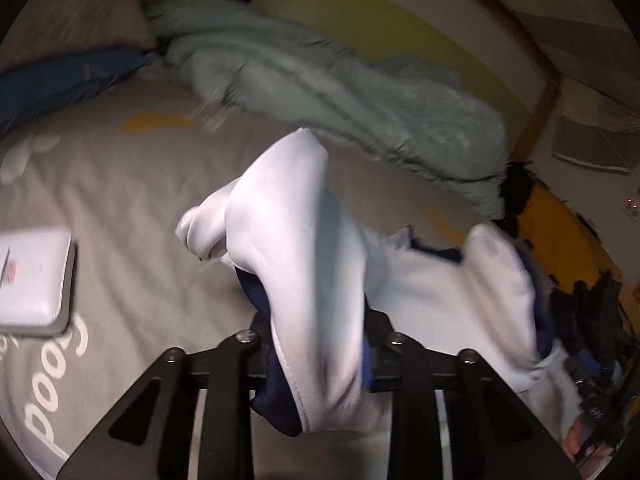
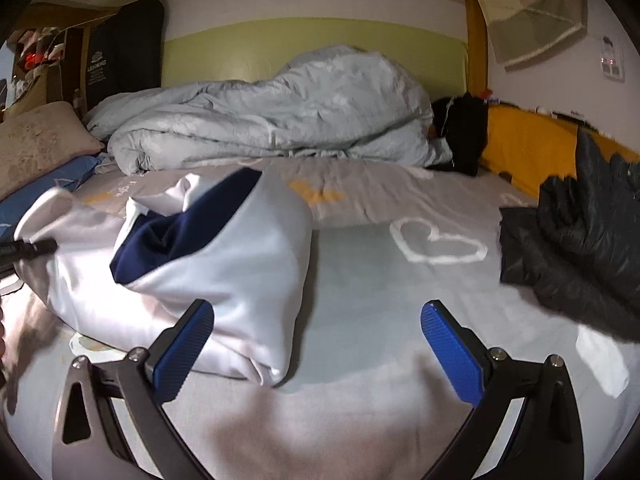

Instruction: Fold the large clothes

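A white garment with navy panels (image 1: 304,248) hangs bunched from my left gripper (image 1: 320,344), which is shut on it above the grey bed sheet (image 1: 132,184). The jaws are hidden under the cloth. In the right wrist view the same garment (image 2: 224,264) lies in a folded heap on the sheet (image 2: 360,280) at the left. My right gripper (image 2: 316,340) is open and empty, its blue pads (image 2: 452,352) spread wide, its left finger just in front of the garment's near edge. The left gripper's black tip (image 2: 24,250) shows at the far left.
A pale rumpled duvet (image 2: 280,112) lies along the back wall. A black puffy jacket (image 2: 576,240) sits at the right, a black bag (image 2: 464,136) and a yellow cushion (image 2: 528,144) behind it. Pillows (image 2: 36,144) lie at the left. A white phone-like case (image 1: 32,276) rests on the sheet.
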Available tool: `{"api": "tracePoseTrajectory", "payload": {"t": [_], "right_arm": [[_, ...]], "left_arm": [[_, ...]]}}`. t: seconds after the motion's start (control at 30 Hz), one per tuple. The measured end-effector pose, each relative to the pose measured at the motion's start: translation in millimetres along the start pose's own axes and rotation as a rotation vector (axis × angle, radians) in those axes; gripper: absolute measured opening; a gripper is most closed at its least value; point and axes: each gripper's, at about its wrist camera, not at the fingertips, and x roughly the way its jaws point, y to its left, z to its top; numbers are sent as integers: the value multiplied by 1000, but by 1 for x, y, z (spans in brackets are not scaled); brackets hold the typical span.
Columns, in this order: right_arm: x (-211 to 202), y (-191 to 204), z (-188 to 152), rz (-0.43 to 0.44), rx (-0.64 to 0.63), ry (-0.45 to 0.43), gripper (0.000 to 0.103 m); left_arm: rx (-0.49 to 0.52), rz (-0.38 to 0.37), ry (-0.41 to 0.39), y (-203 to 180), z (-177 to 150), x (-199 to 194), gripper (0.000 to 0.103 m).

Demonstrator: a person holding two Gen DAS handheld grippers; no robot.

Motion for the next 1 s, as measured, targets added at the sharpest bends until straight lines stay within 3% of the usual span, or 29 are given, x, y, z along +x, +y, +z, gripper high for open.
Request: {"api": "tracePoseTrajectory", "payload": {"t": [0.2,0.3,0.37,0.47,0.57,0.63,0.7,0.77,0.87,1.0], "right_arm": [[4,-6,3,-1,34,23,103],[0,-14,6,-7,67,14,103],[-3,-17,9,-21,73,7,103],[-11,-24,11,-79,71,-16,103],[-23,-43,14,-174,110,-55,103],[-31,-58,18,-236,138,-84,103],[-38,-75,23,-254,170,-100,103],[-41,-91,25,-244,222,-99,103],[-40,-106,24,-198,313,-86,103],[-32,-104,22,-147,348,-48,103]], "left_arm": [[48,-96,-40,-57,27,-14,14],[33,-178,-53,-104,39,-17,12],[84,-223,-56,-145,42,-15,12],[157,-293,-18,-210,36,3,12],[214,-354,77,-260,17,39,7],[185,-398,202,-272,-3,73,7],[178,-343,252,-271,-23,97,7],[208,-318,255,-268,-38,104,7],[218,-379,273,-265,-48,93,7],[322,-341,270,-267,-61,84,9]]}}
